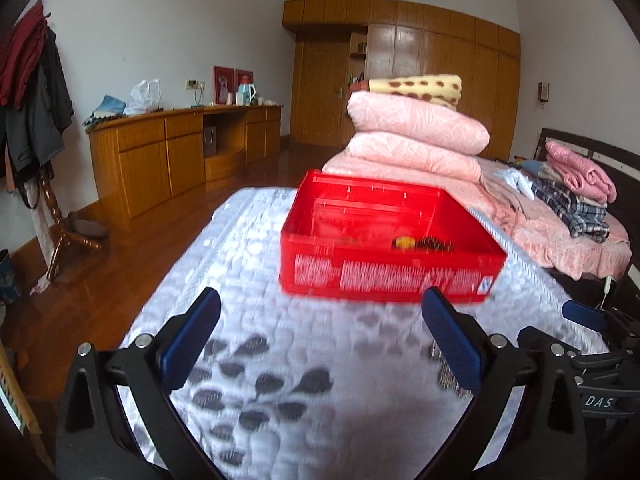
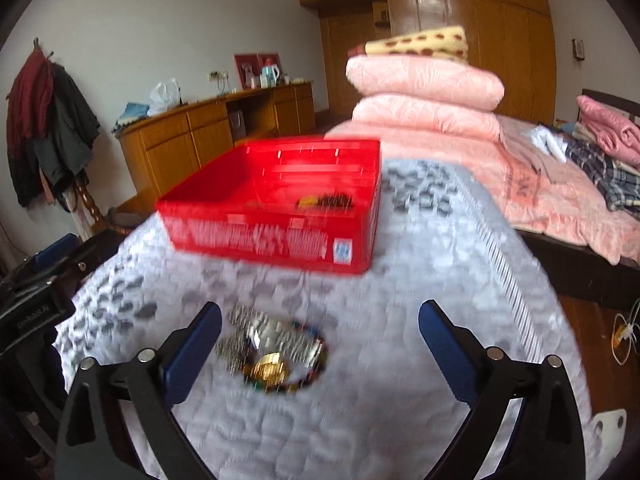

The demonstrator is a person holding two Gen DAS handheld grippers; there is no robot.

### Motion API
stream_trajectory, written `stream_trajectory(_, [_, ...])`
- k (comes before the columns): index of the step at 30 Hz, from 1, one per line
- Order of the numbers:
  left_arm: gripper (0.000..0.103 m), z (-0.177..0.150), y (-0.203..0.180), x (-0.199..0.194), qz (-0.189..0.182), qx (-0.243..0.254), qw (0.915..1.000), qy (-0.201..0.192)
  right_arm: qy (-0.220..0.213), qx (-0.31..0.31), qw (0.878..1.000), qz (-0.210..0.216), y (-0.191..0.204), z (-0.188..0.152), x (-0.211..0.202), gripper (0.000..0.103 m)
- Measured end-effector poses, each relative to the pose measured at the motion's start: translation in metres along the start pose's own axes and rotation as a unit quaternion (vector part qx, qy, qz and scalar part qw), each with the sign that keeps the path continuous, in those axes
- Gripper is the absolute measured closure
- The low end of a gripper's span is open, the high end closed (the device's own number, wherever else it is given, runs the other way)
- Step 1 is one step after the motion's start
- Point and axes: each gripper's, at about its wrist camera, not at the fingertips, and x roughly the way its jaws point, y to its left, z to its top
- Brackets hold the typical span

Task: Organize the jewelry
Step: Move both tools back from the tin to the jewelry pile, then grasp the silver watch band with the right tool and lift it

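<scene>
An open red plastic box [image 1: 392, 240] [image 2: 276, 208] sits on the white-and-grey quilted surface [image 1: 280, 360]. Inside it lie a yellow bead piece [image 1: 404, 243] [image 2: 308, 202] and a dark bead strand [image 1: 436, 245] [image 2: 334, 202]. In front of the box a blurred jewelry pile [image 2: 276, 348] rests on the quilt: silver chains, a gold round piece [image 2: 270, 368] and a coloured bead bracelet. My right gripper [image 2: 320, 316] is open above the pile, which lies nearer its left finger, untouched. My left gripper [image 1: 320, 320] is open over bare quilt, short of the box. Some chain [image 1: 444, 376] shows behind its right finger.
Folded pink quilts [image 1: 416, 136] with a spotted yellow blanket [image 1: 420, 88] stand behind the box. A bed with clothes [image 1: 576, 200] is at the right. A wooden dresser [image 1: 160, 152] and coat rack [image 1: 32, 100] are at the left, across wooden floor. The quilted surface ends just beyond the box.
</scene>
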Motion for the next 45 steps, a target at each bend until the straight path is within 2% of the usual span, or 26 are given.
stream_trajectory(4, [0.006, -0.020, 0.006, -0.005, 0.008, 0.005, 0.9998, 0.019, 0.022, 0.001, 1.000, 0.019, 0.003, -0.016, 0.004, 0.006])
stream_trajectory(8, [0.006, -0.032, 0.011, -0.009, 0.017, 0.004, 0.9994, 0.030, 0.026, 0.001, 0.999, 0.037, 0.003, -0.022, 0.003, 0.008])
stream_trajectory(12, [0.006, -0.037, 0.012, -0.012, 0.021, 0.008, 0.9992, 0.032, 0.029, 0.001, 0.998, 0.052, 0.004, -0.023, 0.001, 0.028])
stream_trajectory(16, [0.006, -0.040, 0.009, -0.012, 0.020, 0.009, 0.9991, 0.035, 0.036, 0.007, 0.997, 0.065, 0.003, -0.022, 0.003, 0.040])
stream_trajectory(29, [0.006, -0.038, 0.002, -0.008, 0.013, 0.012, 0.9991, 0.038, 0.064, 0.007, 0.997, 0.051, -0.005, 0.000, 0.032, 0.046])
stream_trajectory(30, [0.006, -0.039, 0.002, -0.007, 0.014, 0.012, 0.9990, 0.040, 0.068, 0.007, 0.996, 0.052, -0.005, 0.000, 0.034, 0.052])
stream_trajectory(31, [0.006, -0.039, 0.002, -0.006, 0.014, 0.011, 0.9990, 0.041, 0.073, 0.007, 0.995, 0.060, -0.005, -0.001, 0.037, 0.059])
stream_trajectory(36, [0.006, -0.040, 0.003, -0.001, 0.018, 0.009, 0.9987, 0.046, 0.078, -0.001, 0.995, 0.070, -0.002, -0.003, 0.036, 0.065])
stream_trajectory(40, [0.006, -0.040, 0.003, -0.001, 0.018, 0.010, 0.9987, 0.046, 0.086, 0.000, 0.993, 0.076, -0.001, -0.006, 0.033, 0.065])
stream_trajectory(45, [0.006, -0.040, 0.003, -0.001, 0.018, 0.009, 0.9988, 0.046, 0.098, 0.001, 0.989, 0.115, 0.005, -0.010, 0.028, 0.065])
